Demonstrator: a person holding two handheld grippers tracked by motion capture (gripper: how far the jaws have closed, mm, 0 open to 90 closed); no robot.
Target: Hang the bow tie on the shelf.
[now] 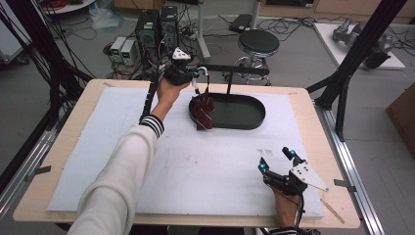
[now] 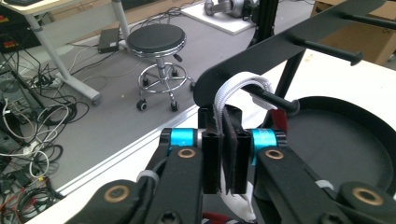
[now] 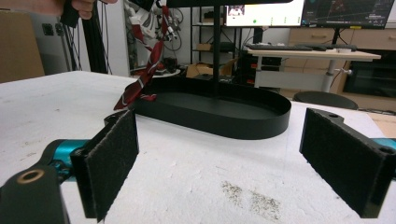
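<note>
The work in hand is judged to be the hanging of a dark red striped cloth item (image 1: pixel 203 111) by its white loop (image 2: pixel 240 84) on a black stand, and the step reached is the seating of that loop over a peg. All places below are given relative to the stand's oval black tray (image 1: pixel 244 120).

At the tray's left end, above its rim, the left gripper (image 2: pixel 226 156) is held, its jaws nearly closed on the white strap, which is seen pinched between the pads in the left gripper view. The loop is already passed over the end peg (image 2: pixel 275 99) of the stand's crossbar (image 1: pixel 235 71), which stands above the tray on a thin post. The red cloth hangs down from the gripper and drapes over the tray's left rim, partly inside and partly on the white table cover (image 1: pixel 122 147).

The right gripper (image 1: pixel 276 159) rests well apart from the tray, on the near side toward the person, with its jaws wide and nothing between them; through its own camera the tray and the hanging cloth are seen farther off.

For the next move, a release is called for: the loop should be confirmed as sitting behind the peg's knob, the jaws opened, and the left gripper drawn back without snagging the strap. Should the loop sit too near the tip, it may slip off
</note>
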